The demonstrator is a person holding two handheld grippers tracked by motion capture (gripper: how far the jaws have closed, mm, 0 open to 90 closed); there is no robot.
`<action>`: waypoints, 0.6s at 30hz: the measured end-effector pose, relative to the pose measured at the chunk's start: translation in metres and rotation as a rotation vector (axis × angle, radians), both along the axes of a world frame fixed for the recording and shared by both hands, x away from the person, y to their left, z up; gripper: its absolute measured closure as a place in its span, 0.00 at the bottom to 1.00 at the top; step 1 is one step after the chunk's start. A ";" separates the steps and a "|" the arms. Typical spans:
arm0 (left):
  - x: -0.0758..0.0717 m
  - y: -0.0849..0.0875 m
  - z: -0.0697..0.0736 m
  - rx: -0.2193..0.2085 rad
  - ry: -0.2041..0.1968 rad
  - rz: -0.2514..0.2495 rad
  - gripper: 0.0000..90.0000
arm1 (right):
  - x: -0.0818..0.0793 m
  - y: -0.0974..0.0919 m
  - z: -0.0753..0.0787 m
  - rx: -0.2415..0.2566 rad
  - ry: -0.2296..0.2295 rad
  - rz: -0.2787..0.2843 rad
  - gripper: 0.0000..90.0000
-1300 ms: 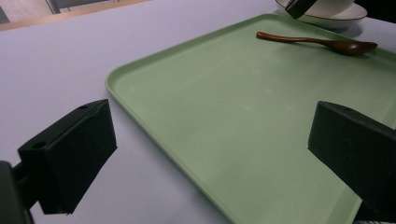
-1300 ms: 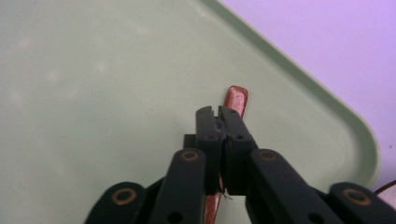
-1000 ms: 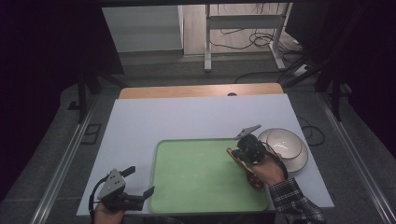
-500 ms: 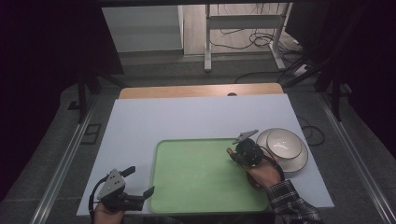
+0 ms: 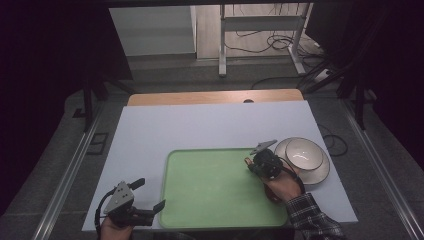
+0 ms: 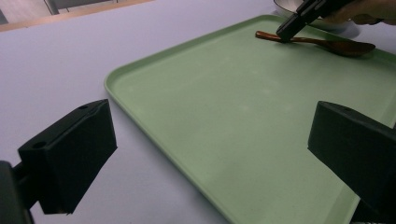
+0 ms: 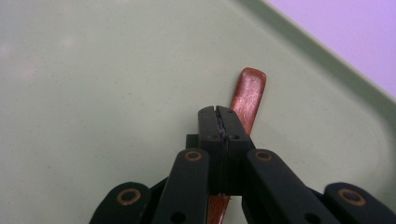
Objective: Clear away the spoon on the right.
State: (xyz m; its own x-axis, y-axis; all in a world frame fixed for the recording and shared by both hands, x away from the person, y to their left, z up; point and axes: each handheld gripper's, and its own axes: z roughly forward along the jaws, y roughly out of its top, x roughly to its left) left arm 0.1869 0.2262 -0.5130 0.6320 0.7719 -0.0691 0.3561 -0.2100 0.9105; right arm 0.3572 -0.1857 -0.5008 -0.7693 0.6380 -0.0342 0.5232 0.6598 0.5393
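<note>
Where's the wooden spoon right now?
The wooden spoon lies on the green tray near its right edge, under the shut right gripper, beside the bowl.

My high camera sits above my side of the white table (image 5: pixel 150 130), looking forward and down. The camera on my left gripper (image 6: pixel 205 154) looks low and level across the flat green plastic tray (image 6: pixel 224 121) toward its far edge. The one on my right gripper (image 7: pixel 218 111) looks steeply down, very close to the tray floor. All three share the tray; the gripper views share the slim reddish-brown wooden spoon (image 6: pixel 322 43).
</note>
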 end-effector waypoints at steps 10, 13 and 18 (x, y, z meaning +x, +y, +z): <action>0.000 0.000 0.000 -0.001 -0.001 -0.001 0.01 | 0.003 -0.012 0.000 -0.010 -0.015 -0.049 1.00; 0.000 0.000 0.000 -0.001 -0.001 -0.001 0.01 | 0.004 -0.017 0.001 -0.010 -0.017 -0.069 1.00; 0.000 0.000 0.000 -0.001 -0.001 -0.001 0.01 | 0.005 -0.022 0.001 -0.012 -0.019 -0.101 1.00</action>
